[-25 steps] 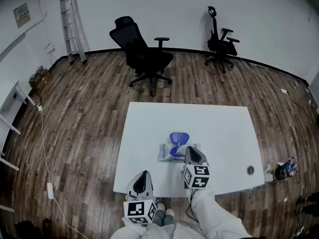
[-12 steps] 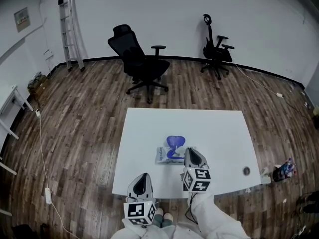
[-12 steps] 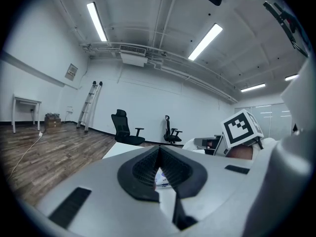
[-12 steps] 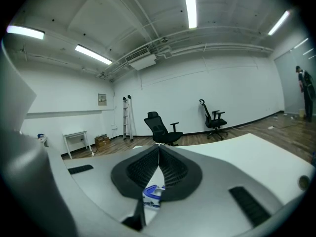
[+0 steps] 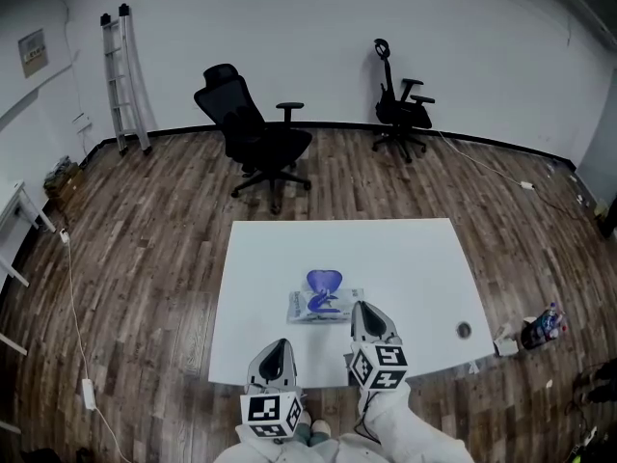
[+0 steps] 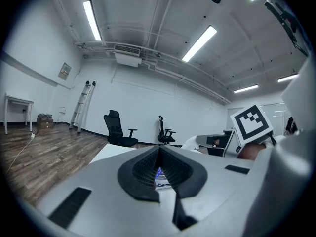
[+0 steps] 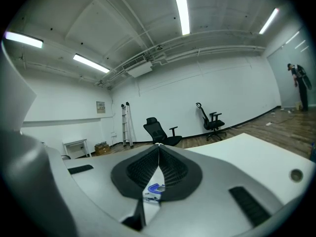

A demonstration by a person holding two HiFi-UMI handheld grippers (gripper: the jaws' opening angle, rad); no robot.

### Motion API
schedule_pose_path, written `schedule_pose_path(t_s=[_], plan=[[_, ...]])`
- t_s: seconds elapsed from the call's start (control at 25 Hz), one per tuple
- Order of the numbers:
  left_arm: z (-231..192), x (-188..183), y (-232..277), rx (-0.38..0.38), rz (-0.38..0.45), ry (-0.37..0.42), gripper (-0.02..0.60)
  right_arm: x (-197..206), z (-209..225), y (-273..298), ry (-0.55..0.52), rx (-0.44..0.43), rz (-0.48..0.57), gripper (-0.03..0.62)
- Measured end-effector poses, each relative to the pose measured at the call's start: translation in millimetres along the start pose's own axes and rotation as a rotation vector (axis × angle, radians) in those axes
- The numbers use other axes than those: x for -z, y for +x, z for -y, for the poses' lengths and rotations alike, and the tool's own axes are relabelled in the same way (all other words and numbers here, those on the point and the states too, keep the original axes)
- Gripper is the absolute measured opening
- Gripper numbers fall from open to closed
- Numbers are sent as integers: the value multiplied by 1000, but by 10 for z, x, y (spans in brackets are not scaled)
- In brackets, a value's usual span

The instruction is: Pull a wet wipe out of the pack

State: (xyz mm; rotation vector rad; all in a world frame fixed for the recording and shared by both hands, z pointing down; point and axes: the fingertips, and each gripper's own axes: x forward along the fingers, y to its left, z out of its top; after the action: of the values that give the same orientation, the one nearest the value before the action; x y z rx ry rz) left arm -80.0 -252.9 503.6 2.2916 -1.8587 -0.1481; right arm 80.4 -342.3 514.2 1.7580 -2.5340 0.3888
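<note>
wipe pack [image 5: 323,306] flat mid-bench [image 5: 415,258], blue lid [image 5: 325,282] apparently flipped open | right gripper [image 5: 365,311] clenched, empty, just beside pack | left gripper [image 5: 278,349] clenched, empty, at near edge | pack judged light, soft, slippery; wipe limp, best pinched at the opening

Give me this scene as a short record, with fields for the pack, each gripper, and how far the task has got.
Wet wipe pack: flat on the white table, blue lid on top
Left gripper: jaws shut, empty, at the table's near edge
Right gripper: jaws shut, empty, by the pack's near right corner
Progress: nothing pulled out yet
</note>
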Motion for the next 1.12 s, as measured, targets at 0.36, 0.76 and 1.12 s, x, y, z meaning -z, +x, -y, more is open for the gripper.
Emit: schedule_pose_path(t_s=[0.36, 0.76, 1.12], plan=[[245, 35, 80, 49, -15, 7, -2, 52, 94, -363, 31, 11, -2, 11], [410, 30, 250, 83, -25, 19, -2, 365, 172, -597, 36, 42, -54, 11], [461, 5, 333, 103, -19, 22, -2, 324, 234, -610, 24, 59, -44, 11]])
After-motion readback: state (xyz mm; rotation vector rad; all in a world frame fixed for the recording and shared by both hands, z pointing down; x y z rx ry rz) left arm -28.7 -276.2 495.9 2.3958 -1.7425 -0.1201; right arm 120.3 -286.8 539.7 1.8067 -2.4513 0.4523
